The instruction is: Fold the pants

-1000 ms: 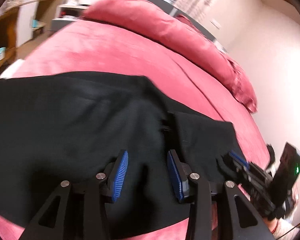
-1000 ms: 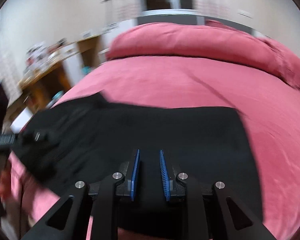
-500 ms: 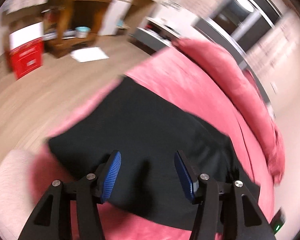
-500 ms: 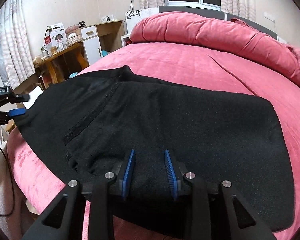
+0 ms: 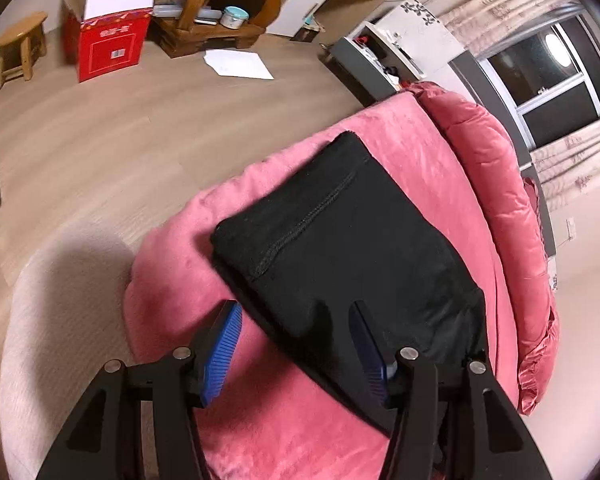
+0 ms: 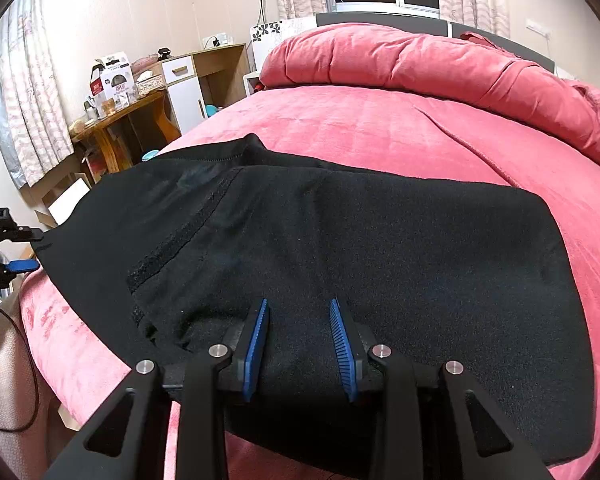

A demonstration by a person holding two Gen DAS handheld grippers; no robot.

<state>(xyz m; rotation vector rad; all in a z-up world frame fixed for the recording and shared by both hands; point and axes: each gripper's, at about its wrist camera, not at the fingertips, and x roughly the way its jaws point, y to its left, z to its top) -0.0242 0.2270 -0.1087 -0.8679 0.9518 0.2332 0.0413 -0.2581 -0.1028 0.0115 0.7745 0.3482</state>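
Your black pants (image 6: pixel 340 240) lie folded on the pink bed (image 6: pixel 380 128) near its edge, your left gripper (image 5: pixel 296 344) wide open around their corner, your right gripper (image 6: pixel 300 344) partly open over the cloth, seemingly gripping nothing.

Your left gripper (image 5: pixel 296 344) and right gripper (image 6: pixel 300 348) were matte black frames with silver screws and ribbed blue finger pads (image 6: pixel 256 344).
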